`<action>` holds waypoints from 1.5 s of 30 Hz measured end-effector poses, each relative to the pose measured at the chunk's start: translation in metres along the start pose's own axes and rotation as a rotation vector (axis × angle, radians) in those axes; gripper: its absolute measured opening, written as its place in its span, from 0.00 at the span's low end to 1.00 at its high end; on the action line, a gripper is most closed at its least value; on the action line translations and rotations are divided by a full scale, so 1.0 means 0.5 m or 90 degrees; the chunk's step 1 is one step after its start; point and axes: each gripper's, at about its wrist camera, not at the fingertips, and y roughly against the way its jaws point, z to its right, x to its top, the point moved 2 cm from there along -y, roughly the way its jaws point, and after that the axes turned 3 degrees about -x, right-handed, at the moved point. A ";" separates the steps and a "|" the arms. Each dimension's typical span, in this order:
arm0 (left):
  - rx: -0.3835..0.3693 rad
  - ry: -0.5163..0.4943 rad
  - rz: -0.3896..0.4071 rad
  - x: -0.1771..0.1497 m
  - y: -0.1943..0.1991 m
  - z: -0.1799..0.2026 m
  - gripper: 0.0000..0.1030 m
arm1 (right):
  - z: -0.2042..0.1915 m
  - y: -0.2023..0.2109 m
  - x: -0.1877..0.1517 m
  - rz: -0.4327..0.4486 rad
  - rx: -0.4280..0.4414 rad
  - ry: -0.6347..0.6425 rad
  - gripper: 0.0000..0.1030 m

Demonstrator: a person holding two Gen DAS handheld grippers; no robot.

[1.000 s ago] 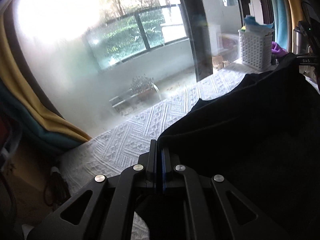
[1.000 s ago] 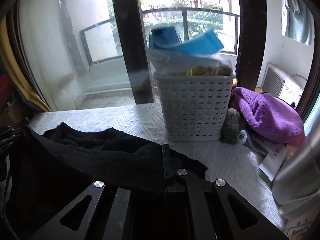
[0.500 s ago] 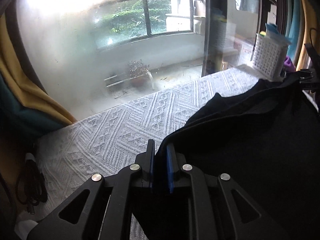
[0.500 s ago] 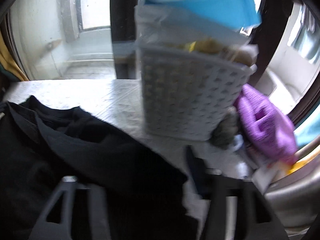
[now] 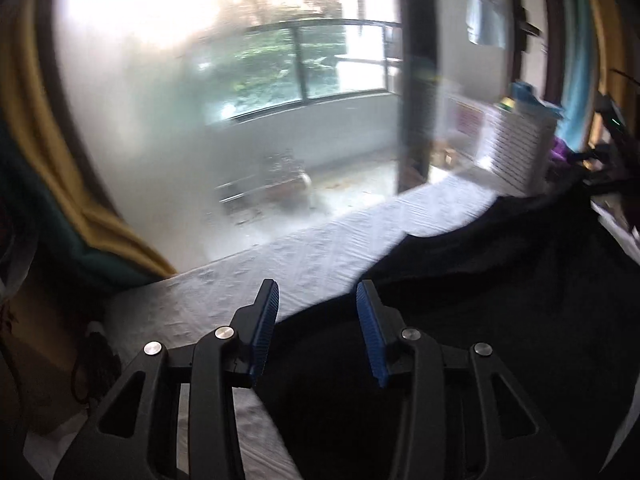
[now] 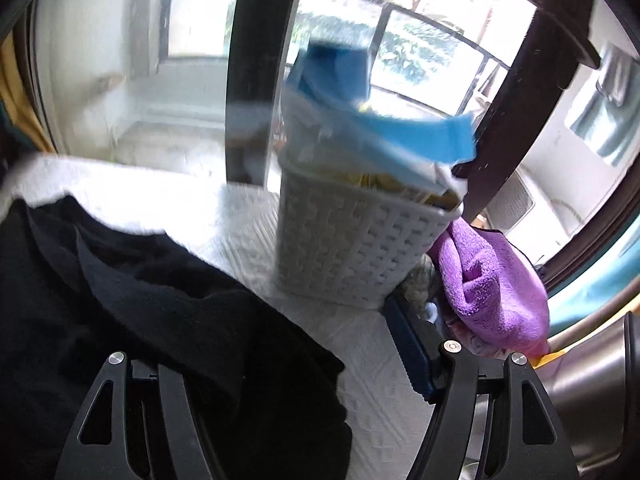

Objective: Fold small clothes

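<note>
Left tongs (image 5: 316,296) apart, jaws just been opening, blue pads clear of the cloth; only the black garment (image 5: 500,300) edge lies low between them. Garment spread on the white textured desk (image 5: 312,256) cover, right of the yellow curtain (image 5: 52,160). Right tongs (image 6: 276,340) wide apart, jaws just opened further; garment (image 6: 160,312) draped over the left finger, loose, not pinched. Farther right: white basket (image 6: 352,256), then purple towel (image 6: 492,292) just beside it.

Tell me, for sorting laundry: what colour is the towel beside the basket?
Purple towel, clearest in the right wrist view.
</note>
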 end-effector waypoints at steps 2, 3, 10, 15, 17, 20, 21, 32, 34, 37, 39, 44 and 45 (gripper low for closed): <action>-0.018 -0.024 -0.017 -0.008 -0.009 0.034 0.39 | 0.006 -0.001 -0.010 -0.015 0.007 0.002 0.73; -0.026 -0.031 -0.030 -0.017 -0.018 0.048 0.39 | 0.004 -0.001 -0.015 -0.016 0.010 0.006 0.75; -0.023 -0.018 -0.111 -0.064 -0.065 0.068 0.39 | 0.028 0.031 -0.063 0.002 0.024 0.002 0.89; -0.022 -0.009 -0.103 -0.063 -0.046 0.079 0.39 | 0.040 0.085 -0.086 0.043 0.022 0.000 0.89; -0.018 -0.010 -0.105 -0.065 -0.046 0.085 0.39 | 0.048 0.107 -0.087 0.075 -0.006 -0.005 0.89; -0.018 -0.015 -0.112 -0.064 -0.053 0.095 0.39 | 0.067 0.118 -0.067 0.095 -0.053 -0.009 0.89; -0.017 -0.017 -0.113 -0.063 -0.055 0.099 0.39 | 0.070 0.124 -0.059 0.100 -0.051 -0.013 0.89; -0.030 -0.014 -0.096 -0.051 -0.040 0.119 0.39 | -0.066 0.147 -0.137 0.054 0.190 -0.012 0.84; -0.032 -0.006 -0.091 -0.054 -0.031 0.120 0.39 | -0.094 0.143 -0.148 0.040 0.226 -0.007 0.80; -0.032 0.002 -0.090 -0.061 -0.023 0.120 0.39 | -0.120 0.138 -0.146 0.034 0.264 -0.005 0.80; -0.033 0.006 -0.095 -0.065 -0.024 0.120 0.39 | -0.129 0.138 -0.131 0.042 0.291 -0.006 0.80; -0.021 0.012 -0.115 -0.072 -0.038 0.117 0.39 | -0.122 0.080 -0.098 0.008 0.285 -0.011 0.80; -0.021 0.011 -0.118 -0.073 -0.042 0.116 0.39 | -0.111 0.065 -0.093 -0.001 0.276 -0.017 0.80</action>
